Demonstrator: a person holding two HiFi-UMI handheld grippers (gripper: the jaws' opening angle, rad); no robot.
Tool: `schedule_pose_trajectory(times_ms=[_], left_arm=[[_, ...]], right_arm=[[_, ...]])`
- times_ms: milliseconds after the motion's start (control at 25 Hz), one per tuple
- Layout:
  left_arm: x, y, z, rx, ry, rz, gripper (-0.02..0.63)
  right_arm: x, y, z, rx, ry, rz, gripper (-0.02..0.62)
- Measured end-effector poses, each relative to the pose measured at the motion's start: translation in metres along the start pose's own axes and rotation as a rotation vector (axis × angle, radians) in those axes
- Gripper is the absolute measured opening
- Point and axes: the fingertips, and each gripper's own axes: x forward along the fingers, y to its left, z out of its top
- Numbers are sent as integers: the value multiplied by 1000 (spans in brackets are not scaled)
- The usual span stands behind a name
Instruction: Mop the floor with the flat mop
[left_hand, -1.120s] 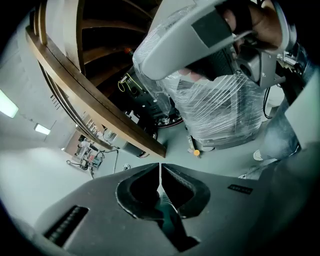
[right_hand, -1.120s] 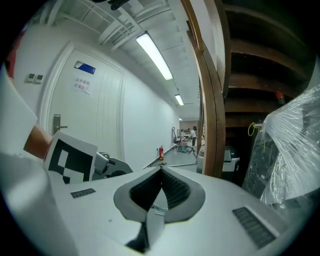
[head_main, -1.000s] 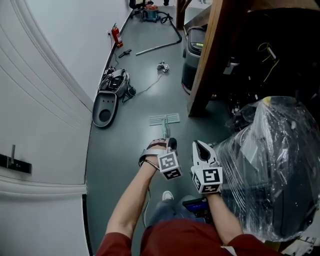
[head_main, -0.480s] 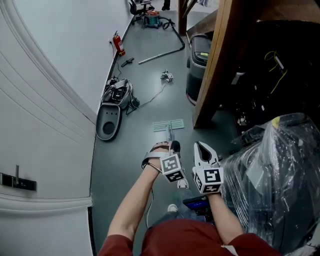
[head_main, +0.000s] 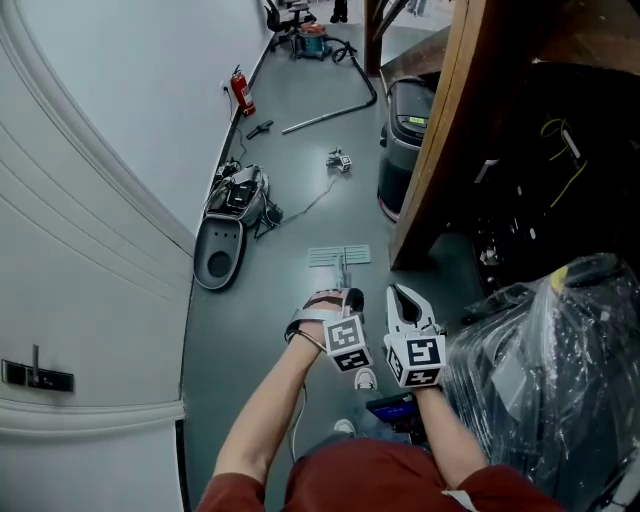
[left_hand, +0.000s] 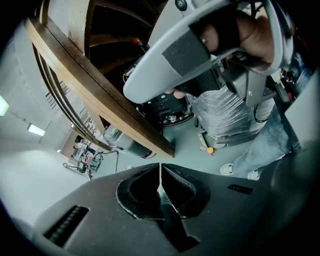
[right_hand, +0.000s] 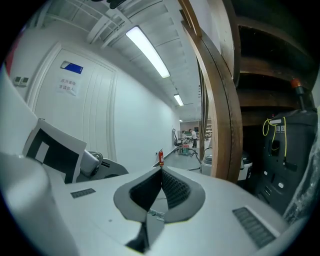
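The flat mop's pale head (head_main: 339, 256) lies on the grey floor just ahead of both grippers, and its thin handle (head_main: 343, 275) runs back from it to my left gripper (head_main: 346, 297). That gripper is shut on the handle. In the left gripper view the jaw tips (left_hand: 160, 172) meet and a ribbed length of handle (left_hand: 165, 200) shows in the hollow behind them. My right gripper (head_main: 393, 292) is close beside the left one, on its right. Its jaws (right_hand: 161, 172) are closed tip to tip with nothing gripped.
A white wall (head_main: 100, 200) borders the floor strip on the left, with a grey machine (head_main: 220, 255) and a fire extinguisher (head_main: 240, 92) along it. A wooden frame (head_main: 440, 150), a black bin (head_main: 405, 140) and a plastic-wrapped load (head_main: 550, 370) crowd the right. A pole (head_main: 325, 117) lies farther ahead.
The person has stepped forward along the floor, one shoe now below the grippers. The mop head stays just ahead of the grippers. Both grippers remain shut.
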Motion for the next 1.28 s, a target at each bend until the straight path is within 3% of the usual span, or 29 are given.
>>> schedule_pose_trajectory(times_ms=[360,880,1280], left_arm=[[3,-2,-1,-2,21,13,18],[-7,-41,13,5,42,-21,18],[-49,-99,6,2,49,-31,18]], right_arm=[[-10,-2,-5,-6,13,0,17],[-50,-8,-14,-7,0,-22,17],[-110,23,-21,-17,-24,-26,17]])
